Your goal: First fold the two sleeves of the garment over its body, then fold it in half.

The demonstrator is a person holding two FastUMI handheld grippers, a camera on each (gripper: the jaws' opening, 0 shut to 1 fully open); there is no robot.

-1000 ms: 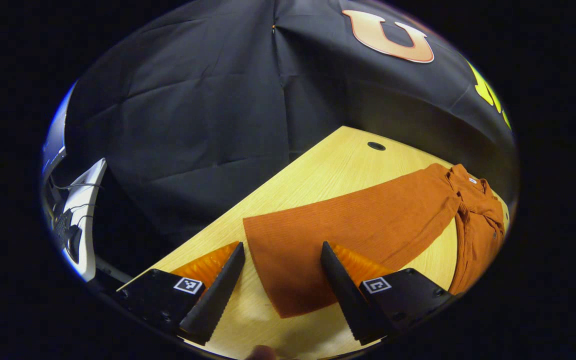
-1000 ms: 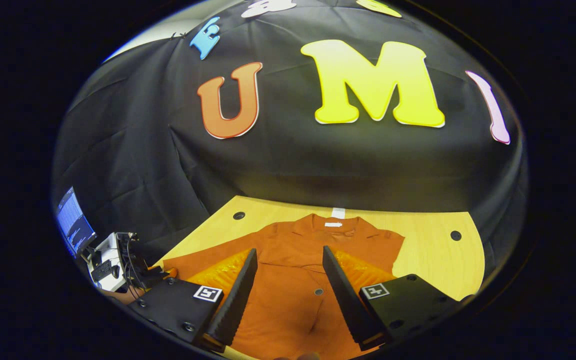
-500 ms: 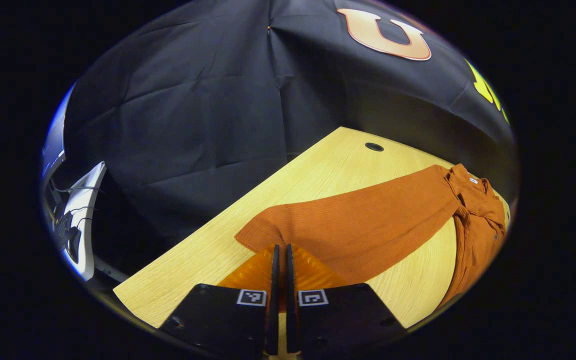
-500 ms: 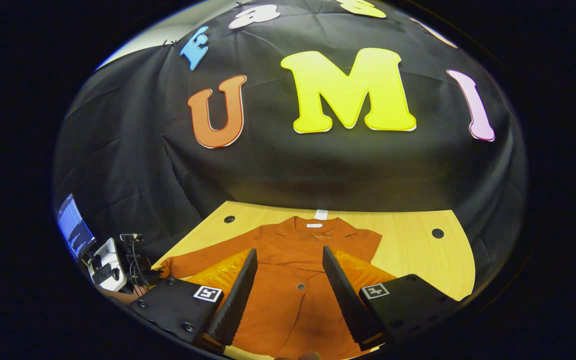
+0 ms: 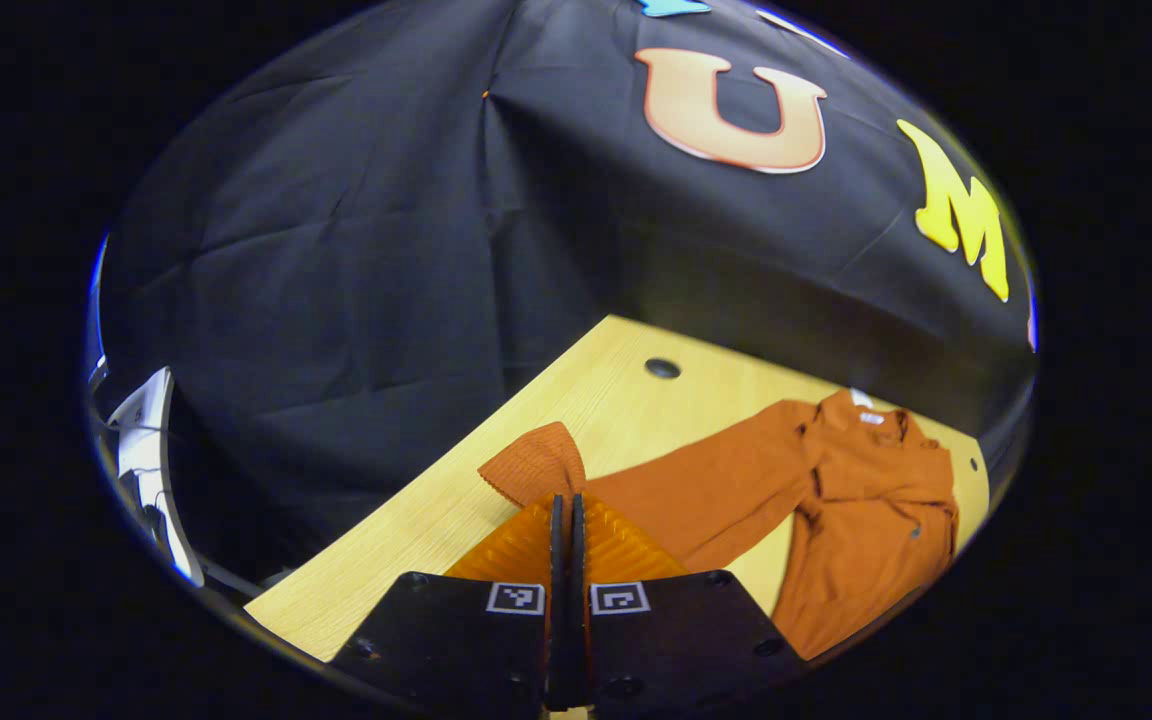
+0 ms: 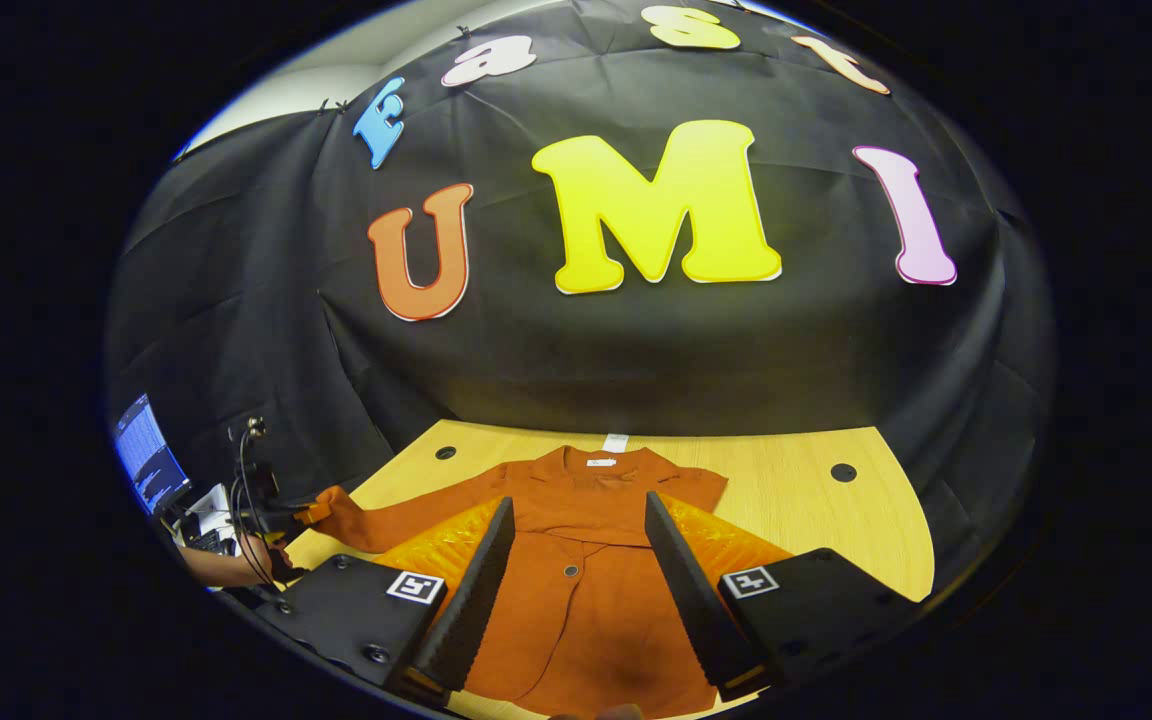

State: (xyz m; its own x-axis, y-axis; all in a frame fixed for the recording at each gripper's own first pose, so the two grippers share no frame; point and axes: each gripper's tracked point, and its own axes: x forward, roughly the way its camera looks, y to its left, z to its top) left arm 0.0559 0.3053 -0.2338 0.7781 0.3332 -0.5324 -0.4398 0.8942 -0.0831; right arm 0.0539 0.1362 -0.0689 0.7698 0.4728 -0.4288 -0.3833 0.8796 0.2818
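Black cloth hangs behind a pale wooden desk [image 6: 816, 500] on which an orange garment [image 6: 586, 580] lies face up, collar toward the wall. Left tongs [image 5: 564, 520] are clamped together on the end of its long sleeve [image 5: 696, 490], whose cuff curls up off the wood, a grip suited to carrying it across the body. Right tongs [image 6: 576, 590] hang wide apart above the buttoned front, touching nothing, probably waiting for the other sleeve.
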